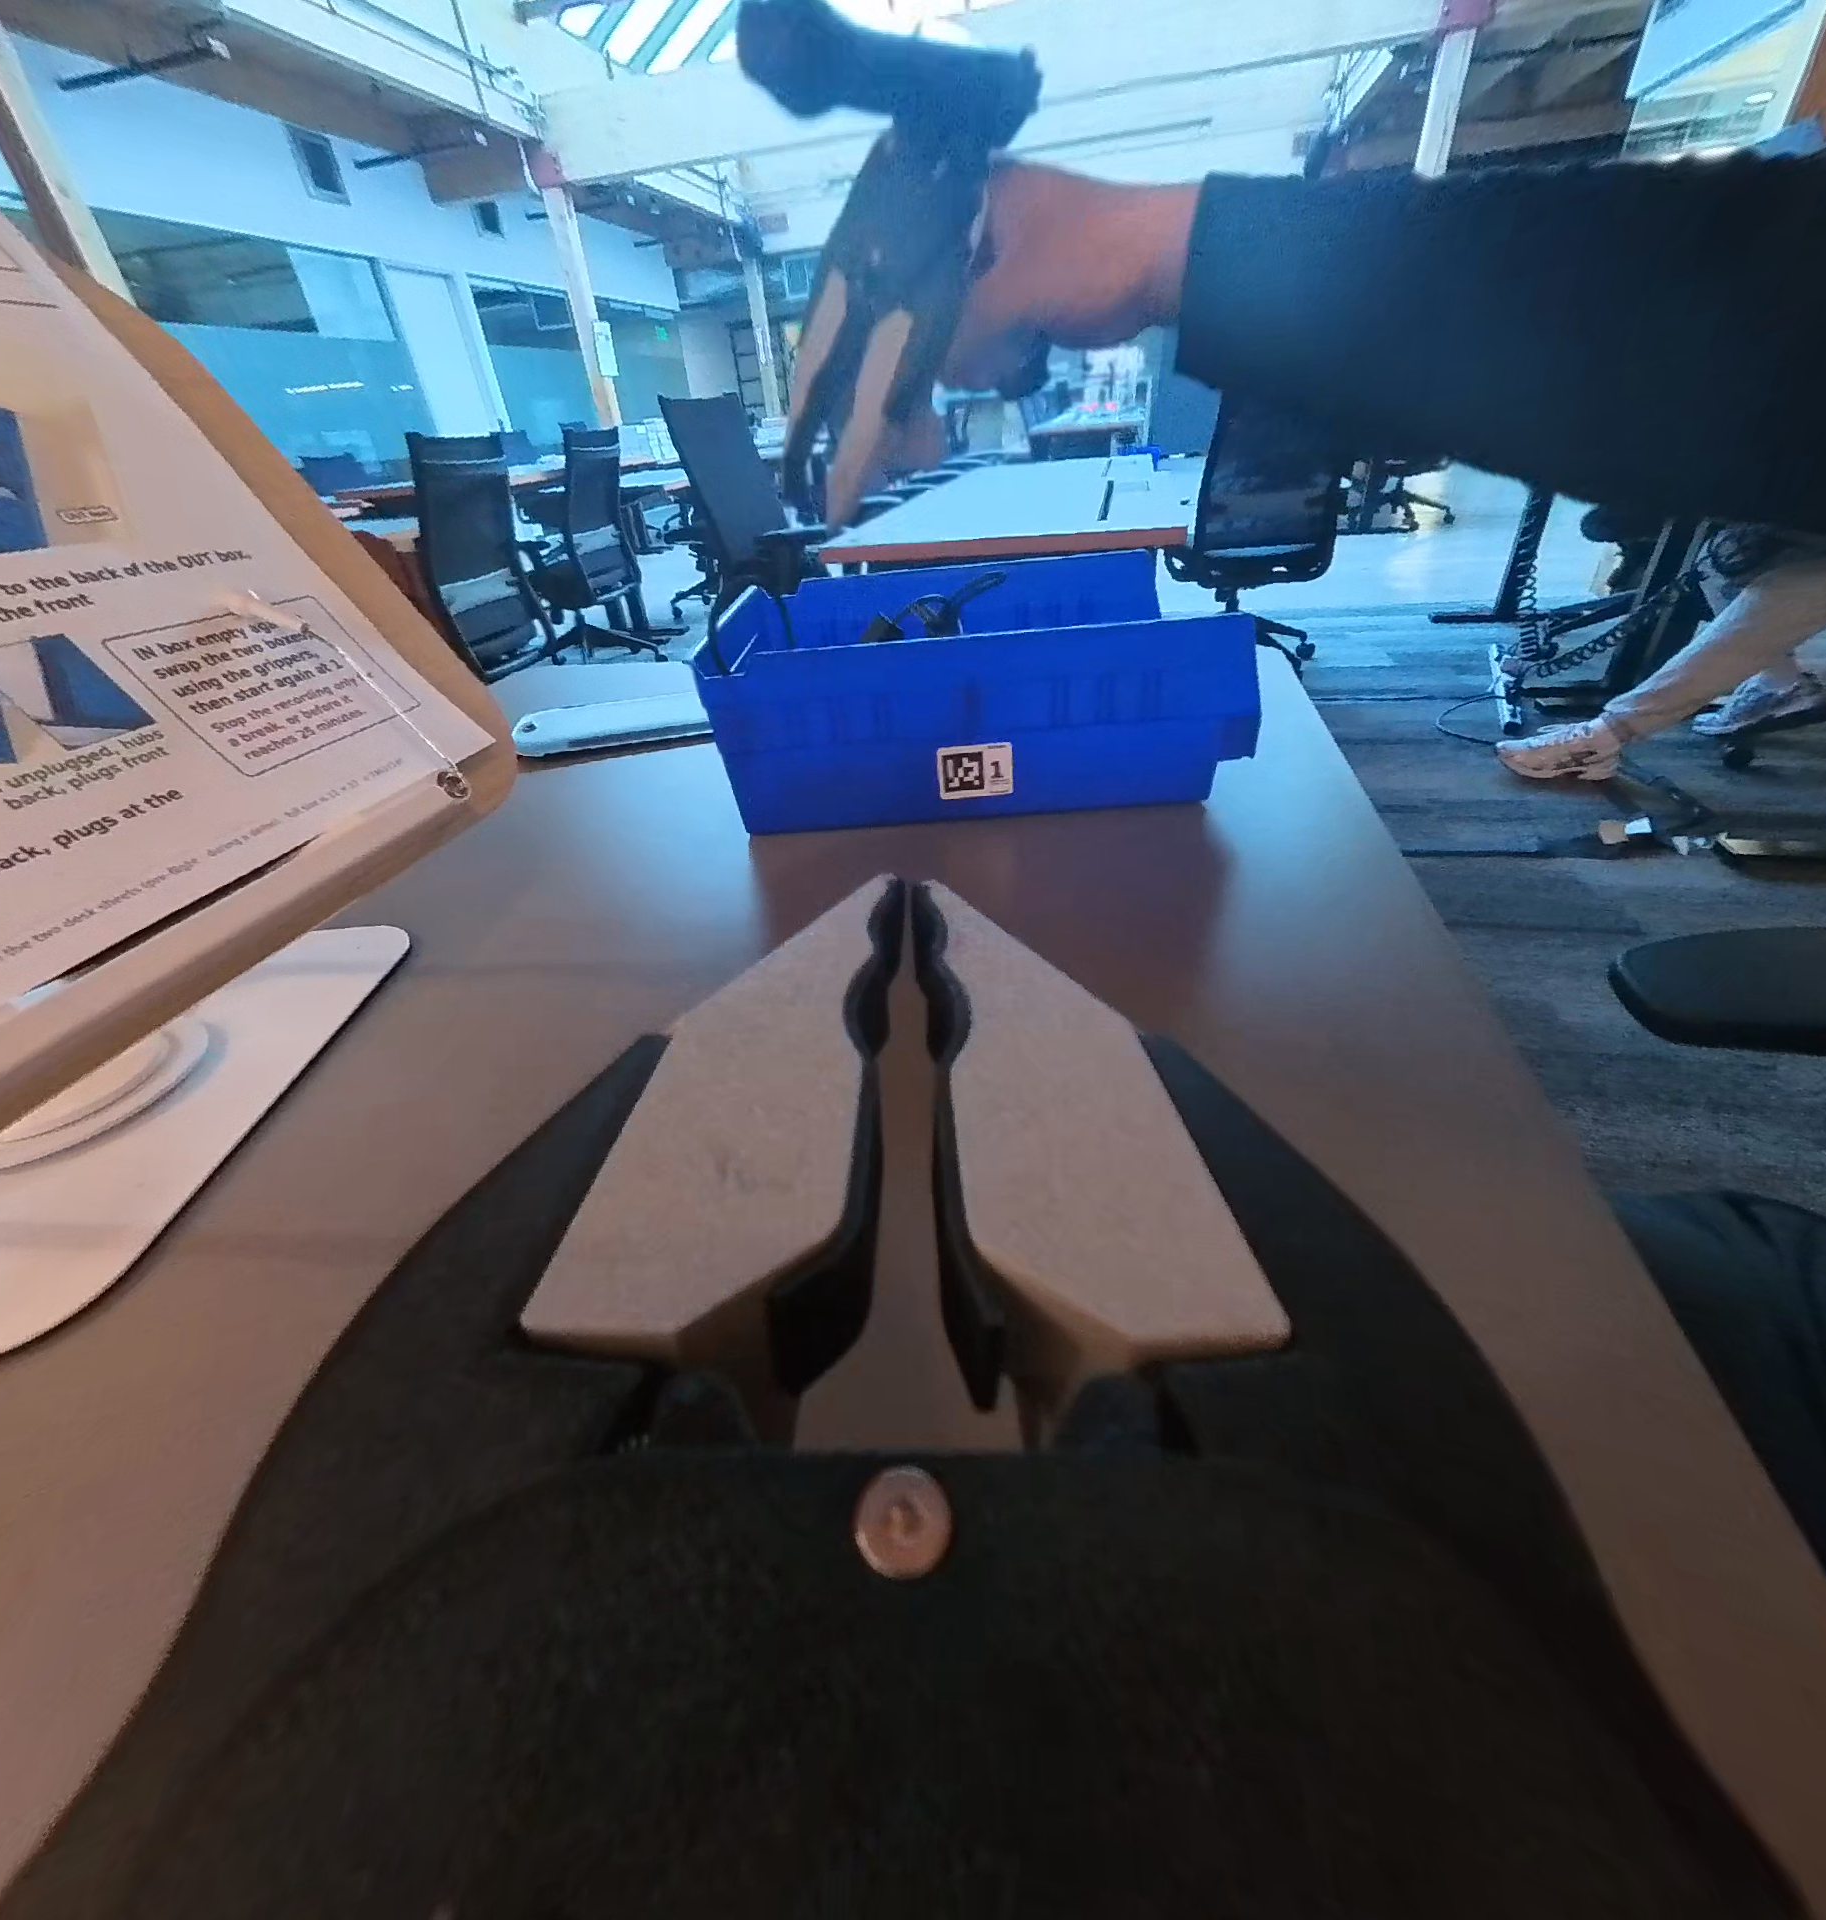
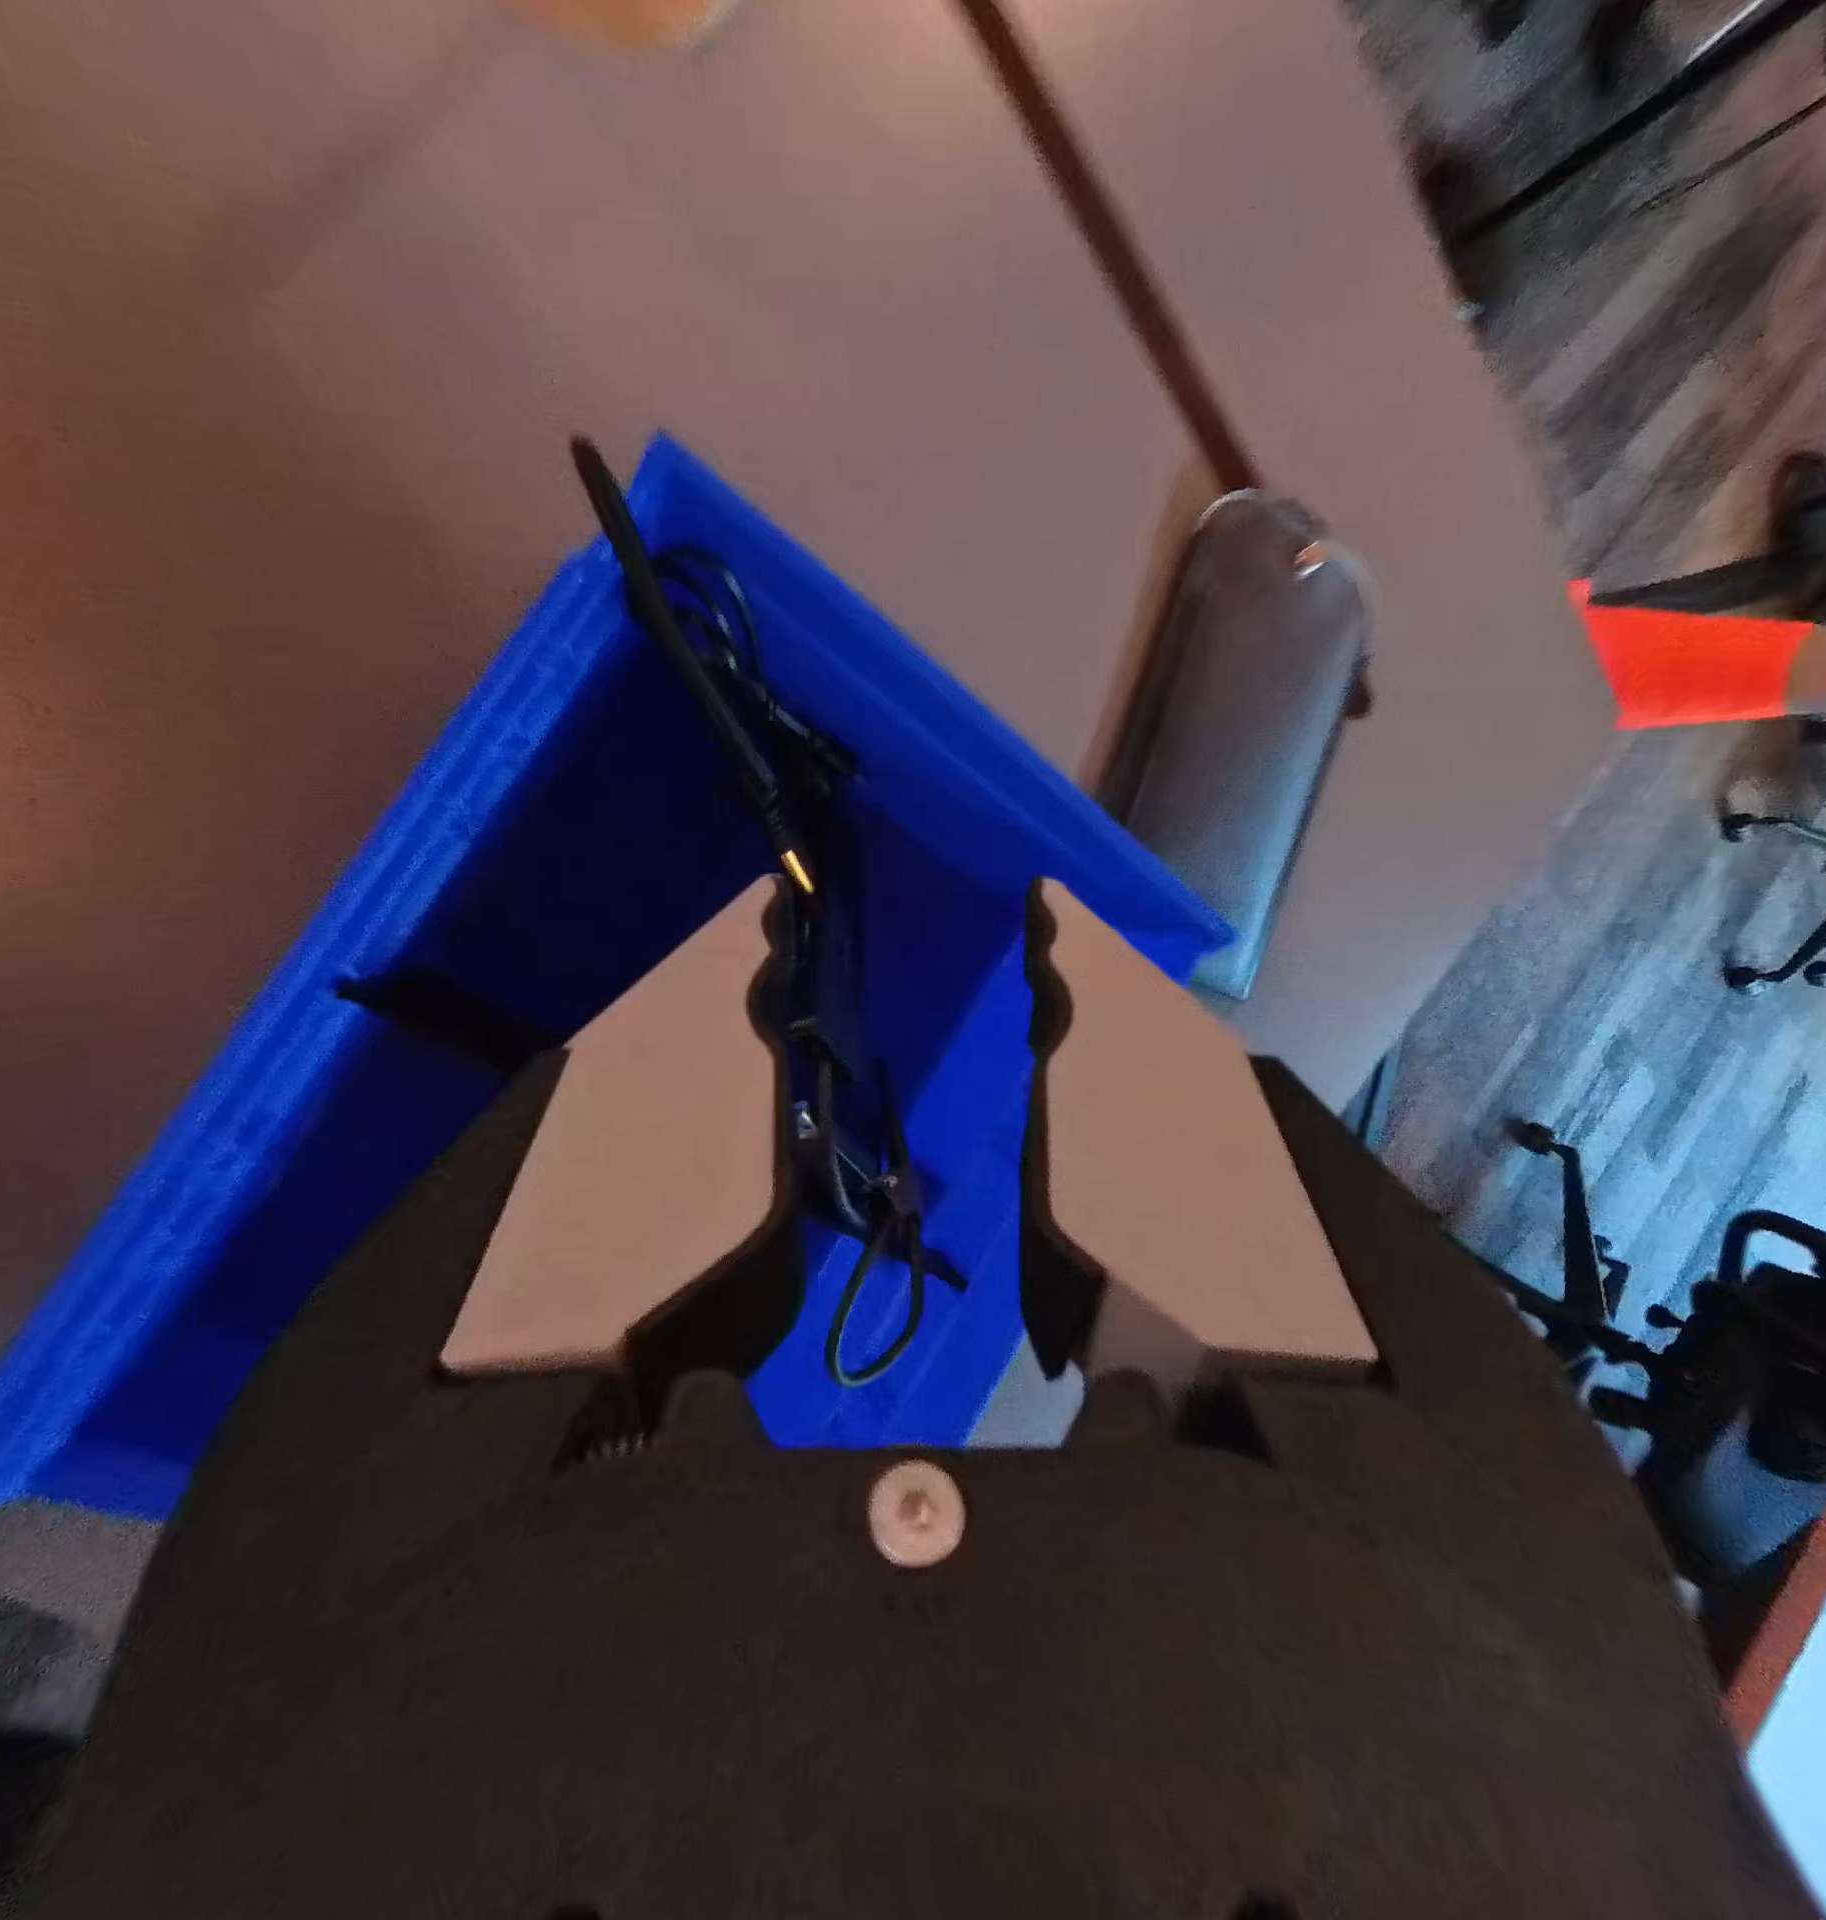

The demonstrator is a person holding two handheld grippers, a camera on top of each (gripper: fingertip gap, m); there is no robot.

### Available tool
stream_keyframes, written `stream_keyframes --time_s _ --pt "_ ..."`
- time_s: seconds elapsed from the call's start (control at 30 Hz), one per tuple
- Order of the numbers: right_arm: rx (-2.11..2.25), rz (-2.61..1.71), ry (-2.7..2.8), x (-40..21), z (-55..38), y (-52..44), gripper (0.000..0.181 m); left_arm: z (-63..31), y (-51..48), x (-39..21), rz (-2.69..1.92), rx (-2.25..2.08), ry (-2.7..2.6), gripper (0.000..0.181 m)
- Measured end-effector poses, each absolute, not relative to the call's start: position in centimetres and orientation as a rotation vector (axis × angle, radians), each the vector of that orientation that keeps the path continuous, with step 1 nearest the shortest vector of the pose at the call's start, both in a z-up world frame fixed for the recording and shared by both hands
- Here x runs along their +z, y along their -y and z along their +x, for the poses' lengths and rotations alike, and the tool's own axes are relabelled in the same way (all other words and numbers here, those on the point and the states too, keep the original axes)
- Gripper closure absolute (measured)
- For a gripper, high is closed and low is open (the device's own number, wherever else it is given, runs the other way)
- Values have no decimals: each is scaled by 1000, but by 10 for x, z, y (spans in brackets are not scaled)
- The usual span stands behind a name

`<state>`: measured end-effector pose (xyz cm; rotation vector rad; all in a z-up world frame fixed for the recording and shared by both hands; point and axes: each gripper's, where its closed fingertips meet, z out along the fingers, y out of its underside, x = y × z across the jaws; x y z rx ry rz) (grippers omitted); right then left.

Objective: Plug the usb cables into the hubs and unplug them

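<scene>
A blue bin [image 1: 976, 707] stands on the brown table ahead of my left gripper [image 1: 907, 894], which is shut, empty and low over the table. Black cables [image 1: 930, 613] poke above the bin's rim. My right gripper [image 1: 836, 468], held by a hand in a black sleeve, hangs over the bin with its fingers pointing down. In the right wrist view, my right gripper [image 2: 907, 894] is open above the inside of the bin [image 2: 535, 790]. A black cable [image 2: 722, 665] with a gold-tipped plug [image 2: 795, 868] lies below it. A dark hub-like piece [image 2: 836, 1039] lies between the fingers.
An instruction sheet on a white stand [image 1: 161, 644] fills the left of the table. A flat silver object [image 1: 608, 717] lies left of the bin and also shows in the right wrist view [image 2: 1241, 707]. The table edge, floor and office chairs [image 1: 1262, 520] are to the right.
</scene>
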<state>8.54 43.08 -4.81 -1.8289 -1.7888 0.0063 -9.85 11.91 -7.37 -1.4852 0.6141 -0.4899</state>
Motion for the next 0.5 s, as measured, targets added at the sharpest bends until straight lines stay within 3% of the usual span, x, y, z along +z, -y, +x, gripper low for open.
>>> stream_keyframes --time_s 0.2,0.4,0.47,0.5 --pt "-46 -1795 1735 -43 88 -405 150 -95 -119 -80 -1507 -460 -653 181" --pt "-441 -2015 1800 -115 127 -441 135 -90 -120 -90 -1539 -471 -679 181" --pt "-523 -2033 1866 -137 130 -448 148 -88 -120 -93 -1551 -464 -696 181" --pt "-565 -2037 1925 -150 132 -448 168 -88 -120 -94 -1556 -454 -705 181"
